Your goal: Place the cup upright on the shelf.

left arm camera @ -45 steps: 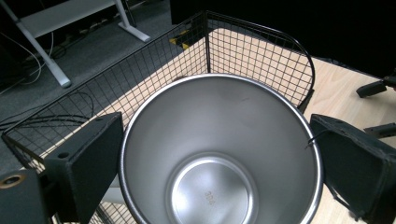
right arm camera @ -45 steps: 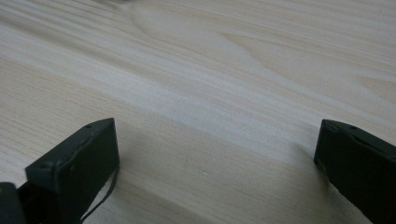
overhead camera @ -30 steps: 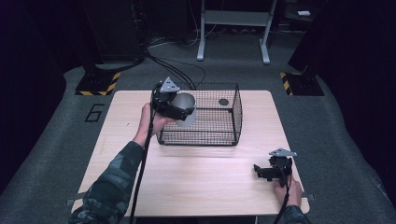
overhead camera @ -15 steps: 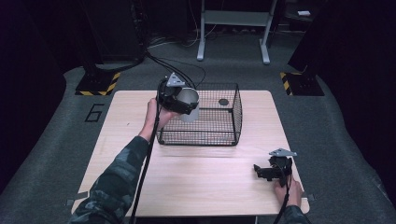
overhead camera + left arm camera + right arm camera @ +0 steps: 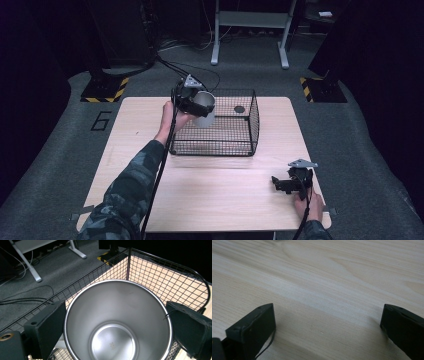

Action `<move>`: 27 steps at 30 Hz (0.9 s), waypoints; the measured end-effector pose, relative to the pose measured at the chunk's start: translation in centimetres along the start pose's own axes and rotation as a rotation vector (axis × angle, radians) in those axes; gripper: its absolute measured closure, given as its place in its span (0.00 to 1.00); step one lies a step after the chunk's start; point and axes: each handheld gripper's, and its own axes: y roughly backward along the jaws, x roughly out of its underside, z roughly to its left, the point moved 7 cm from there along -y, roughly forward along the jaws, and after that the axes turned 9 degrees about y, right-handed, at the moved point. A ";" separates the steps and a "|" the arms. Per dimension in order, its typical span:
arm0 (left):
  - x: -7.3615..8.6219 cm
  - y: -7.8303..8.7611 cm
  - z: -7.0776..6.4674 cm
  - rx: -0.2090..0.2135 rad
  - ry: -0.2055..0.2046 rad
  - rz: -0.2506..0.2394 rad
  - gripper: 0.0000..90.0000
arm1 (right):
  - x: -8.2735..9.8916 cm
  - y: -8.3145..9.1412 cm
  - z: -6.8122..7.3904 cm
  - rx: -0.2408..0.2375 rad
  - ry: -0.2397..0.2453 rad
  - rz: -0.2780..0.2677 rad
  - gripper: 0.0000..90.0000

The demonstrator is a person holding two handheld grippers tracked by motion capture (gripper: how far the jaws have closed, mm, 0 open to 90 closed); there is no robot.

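**Steel cup held over wire basket**

Pale wooden table on dark grey carpet, black wire basket standing near the far edge. Left gripper clamped on a steel cup, jaws pressed against both sides of the rim, mouth facing the camera in the left gripper view. Cup raised above the basket's near-left corner, seemingly clear of the mesh, though contact hard to judge. Small dark round object lying on the basket floor. Right gripper resting low over bare wood near the table's front right corner, jaws spread wide, holding nothing.
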 end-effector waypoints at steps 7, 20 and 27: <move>0.6 -1.2 0.2 -0.008 0.008 0.033 0.07 | 0.0 0.0 0.0 0.000 0.000 0.000 0.00; 2.0 -3.6 0.3 -0.009 0.040 0.085 0.07 | 0.0 0.0 0.0 0.000 0.000 0.000 0.00; 2.9 -4.6 0.3 -0.009 0.036 0.124 0.07 | 0.0 0.0 0.0 0.000 0.000 0.000 0.00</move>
